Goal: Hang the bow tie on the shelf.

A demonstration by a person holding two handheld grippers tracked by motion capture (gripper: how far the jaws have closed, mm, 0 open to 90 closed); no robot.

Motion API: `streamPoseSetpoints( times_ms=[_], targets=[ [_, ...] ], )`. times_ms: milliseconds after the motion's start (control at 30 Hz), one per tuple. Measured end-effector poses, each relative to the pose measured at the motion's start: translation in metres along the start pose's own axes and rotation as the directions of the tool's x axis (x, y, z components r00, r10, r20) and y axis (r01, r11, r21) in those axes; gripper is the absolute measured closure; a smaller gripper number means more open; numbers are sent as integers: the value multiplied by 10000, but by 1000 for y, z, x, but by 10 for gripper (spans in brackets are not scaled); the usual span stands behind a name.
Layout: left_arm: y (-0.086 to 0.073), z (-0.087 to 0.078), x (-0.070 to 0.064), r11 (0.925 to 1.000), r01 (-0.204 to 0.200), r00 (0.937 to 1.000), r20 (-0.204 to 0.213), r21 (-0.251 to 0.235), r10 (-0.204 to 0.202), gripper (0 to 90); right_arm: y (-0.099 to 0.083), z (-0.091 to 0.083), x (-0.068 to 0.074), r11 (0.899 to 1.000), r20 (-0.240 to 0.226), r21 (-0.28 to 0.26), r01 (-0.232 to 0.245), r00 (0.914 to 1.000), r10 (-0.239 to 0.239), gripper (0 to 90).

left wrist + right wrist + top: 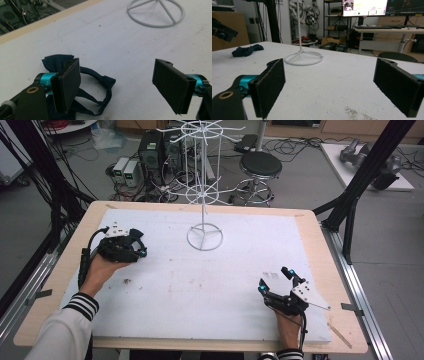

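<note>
A dark navy bow tie [102,81] lies flat on the white board, partly behind the left fingertip of my left gripper [118,72]. That gripper is open and hovers just over the tie, with nothing between its pads. In the high view the left gripper [139,244] is at the board's left, in a hand. My right gripper [274,279] sits low near the front right, open and holding nothing. The right gripper view looks between its own wide-apart jaws [332,75] to the bow tie [247,50] far off at the left.
A tall white wire display stand [204,195] rises from a ring base [205,237] at the board's back middle; the ring base [156,12] lies ahead of the left gripper. Dark specks [126,281] mark the white board [210,290]. Black frame posts flank the table.
</note>
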State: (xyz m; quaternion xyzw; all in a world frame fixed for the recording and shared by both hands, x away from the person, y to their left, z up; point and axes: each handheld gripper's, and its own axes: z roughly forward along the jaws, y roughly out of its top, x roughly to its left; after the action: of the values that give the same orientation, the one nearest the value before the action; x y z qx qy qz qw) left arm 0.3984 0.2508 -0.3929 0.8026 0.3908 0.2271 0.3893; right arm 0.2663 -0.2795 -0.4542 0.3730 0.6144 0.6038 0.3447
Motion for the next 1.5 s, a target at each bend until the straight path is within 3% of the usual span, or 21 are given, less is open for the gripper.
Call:
streamPoseSetpoints(
  times_ms=[367,567,667,700,767,833,967,1067,1167,1233,1333,1367,1500],
  targets=[
    [1,18,2,9961,143,9995,271,871,-167,245,0,0,0,10000,47,0,-5,10000,5,96],
    [3,26,4,9889,339,9988,303,1449,-387,269,0,0,0,10000,64,4,-20,10000,20,96],
    [5,30,5,9806,606,9968,390,1863,-691,269,0,0,0,10000,52,-3,-9,10000,9,96],
    [6,33,7,9729,767,9945,534,2181,-904,269,0,0,0,10000,53,-1,-7,10000,8,96],
    [7,35,7,9690,905,9932,504,2299,-1047,279,0,0,0,10000,55,11,-7,10000,7,96],
    [6,36,8,9673,937,9928,506,2358,-1085,295,0,0,0,10000,68,-21,9,10000,-8,96],
    [5,41,9,9555,1035,9921,401,2761,-1191,309,0,-1,0,10000,106,-28,-27,9999,27,96],
    [5,41,9,9530,1067,9924,286,2837,-1196,327,0,-1,0,10000,111,-31,-37,9999,37,96],
    [5,41,8,9470,1105,9926,139,3015,-1203,398,0,-1,1,10000,90,-42,-43,9999,43,96],
    [5,41,9,9390,1166,9922,42,3234,-1246,417,0,-1,1,10000,120,-61,-50,9999,50,96],
    [5,41,10,9376,1235,9911,60,3250,-1326,432,-1,-1,1,10000,126,-88,-37,9999,38,96],
    [5,43,10,9304,1255,9910,-4,3443,-1336,455,0,-1,0,9999,153,-126,-13,9999,15,96],
    [6,46,8,9233,1267,9912,-97,3626,-1322,473,0,-1,1,9999,148,-129,-45,9999,47,96]
  ],
)
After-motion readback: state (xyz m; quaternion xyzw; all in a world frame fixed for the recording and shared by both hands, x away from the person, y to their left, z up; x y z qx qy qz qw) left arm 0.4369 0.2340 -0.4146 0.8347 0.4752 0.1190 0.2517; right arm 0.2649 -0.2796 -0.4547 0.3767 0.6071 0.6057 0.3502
